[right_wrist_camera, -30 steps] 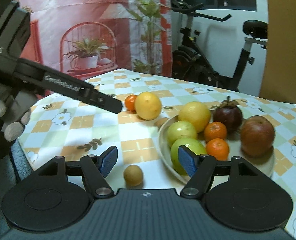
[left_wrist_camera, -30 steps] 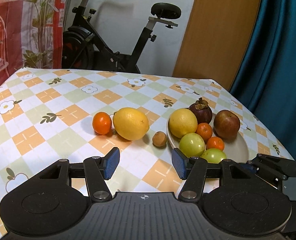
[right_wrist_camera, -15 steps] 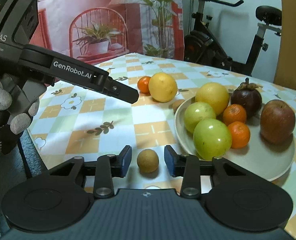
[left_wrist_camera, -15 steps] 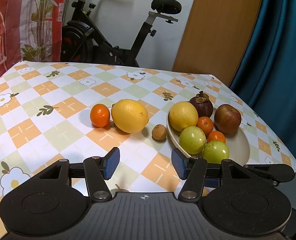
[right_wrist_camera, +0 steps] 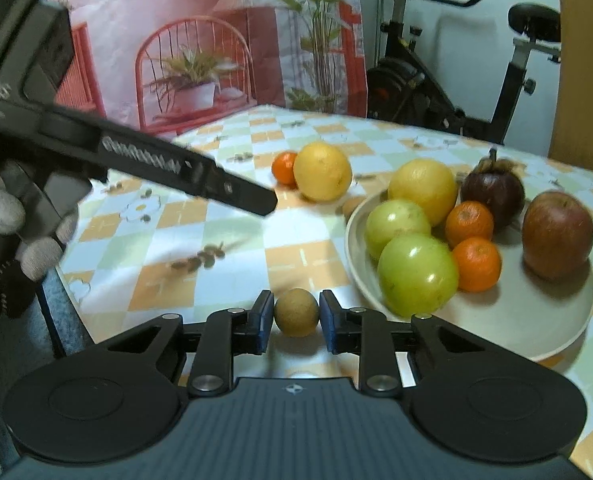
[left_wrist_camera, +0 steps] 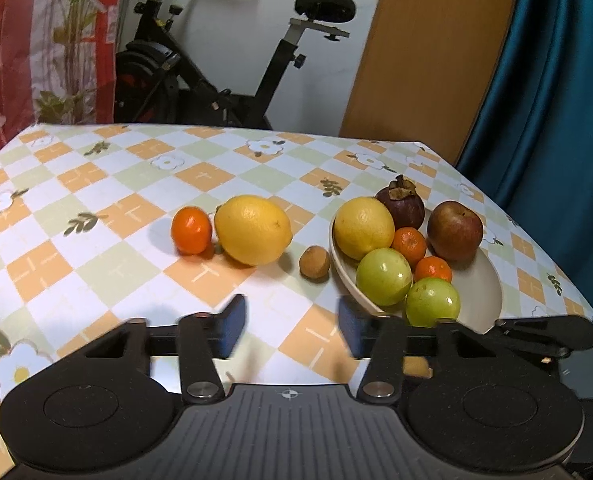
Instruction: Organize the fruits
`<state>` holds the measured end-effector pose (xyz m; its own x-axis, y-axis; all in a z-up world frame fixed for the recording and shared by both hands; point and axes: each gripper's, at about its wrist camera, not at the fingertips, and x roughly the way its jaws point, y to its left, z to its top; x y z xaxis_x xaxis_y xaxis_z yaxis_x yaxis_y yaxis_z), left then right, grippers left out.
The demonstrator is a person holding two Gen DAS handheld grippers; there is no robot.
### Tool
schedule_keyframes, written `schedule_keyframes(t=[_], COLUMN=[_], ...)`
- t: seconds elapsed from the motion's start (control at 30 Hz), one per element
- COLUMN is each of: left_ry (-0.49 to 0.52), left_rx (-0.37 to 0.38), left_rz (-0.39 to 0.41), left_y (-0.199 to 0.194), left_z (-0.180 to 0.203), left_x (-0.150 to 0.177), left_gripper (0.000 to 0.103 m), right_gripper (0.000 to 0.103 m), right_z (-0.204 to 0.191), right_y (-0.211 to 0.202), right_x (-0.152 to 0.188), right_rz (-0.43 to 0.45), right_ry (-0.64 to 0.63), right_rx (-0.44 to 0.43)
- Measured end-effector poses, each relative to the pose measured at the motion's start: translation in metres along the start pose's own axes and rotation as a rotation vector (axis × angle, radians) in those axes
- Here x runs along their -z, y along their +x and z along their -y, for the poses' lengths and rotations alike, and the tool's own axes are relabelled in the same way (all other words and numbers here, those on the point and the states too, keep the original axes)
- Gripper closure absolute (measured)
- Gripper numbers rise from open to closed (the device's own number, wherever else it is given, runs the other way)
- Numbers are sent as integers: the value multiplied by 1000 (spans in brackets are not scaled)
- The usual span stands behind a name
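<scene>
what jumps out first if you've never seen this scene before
The pale plate heaped with fruit on the checked tablecloth draws the eye, green apples in front. Close up, the right tongs are shut on a small brown fruit beside the plate.

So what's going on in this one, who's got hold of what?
A person is tidying fruit onto a plate with two handheld grippers. The right gripper is shut on a small brown round fruit at the table's near edge. The left gripper is closing on nothing. An orange tangerine, a lemon and another small brown fruit lie on the tablecloth outside the plate.
</scene>
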<state>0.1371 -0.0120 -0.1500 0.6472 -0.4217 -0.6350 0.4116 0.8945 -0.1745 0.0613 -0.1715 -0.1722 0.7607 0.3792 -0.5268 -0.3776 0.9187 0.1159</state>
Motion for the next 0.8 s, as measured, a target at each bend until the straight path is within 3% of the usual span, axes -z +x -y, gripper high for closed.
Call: schedule_keyframes(t=[0.3,0.5,0.67,0.8], left_ry=[-8,-43,-23,-63], left_rx=[30,49,48,61], left_rz=[11,18,-29,-92], left_y=[26,54,78,96], left_z=[3,6,14,12], left_x=[-24,-50,-64,-70], left_gripper=[71,85,90,90], right_gripper=[76,76,76,76], right_z=[23,46,57,62], right_y=[-26,-38,-42,-44], right_x=[-12,-16,-13,-11], right_rz=[128,172,183,189], right_ry=[80,167,216,231], right_rx=[58,97,107,108])
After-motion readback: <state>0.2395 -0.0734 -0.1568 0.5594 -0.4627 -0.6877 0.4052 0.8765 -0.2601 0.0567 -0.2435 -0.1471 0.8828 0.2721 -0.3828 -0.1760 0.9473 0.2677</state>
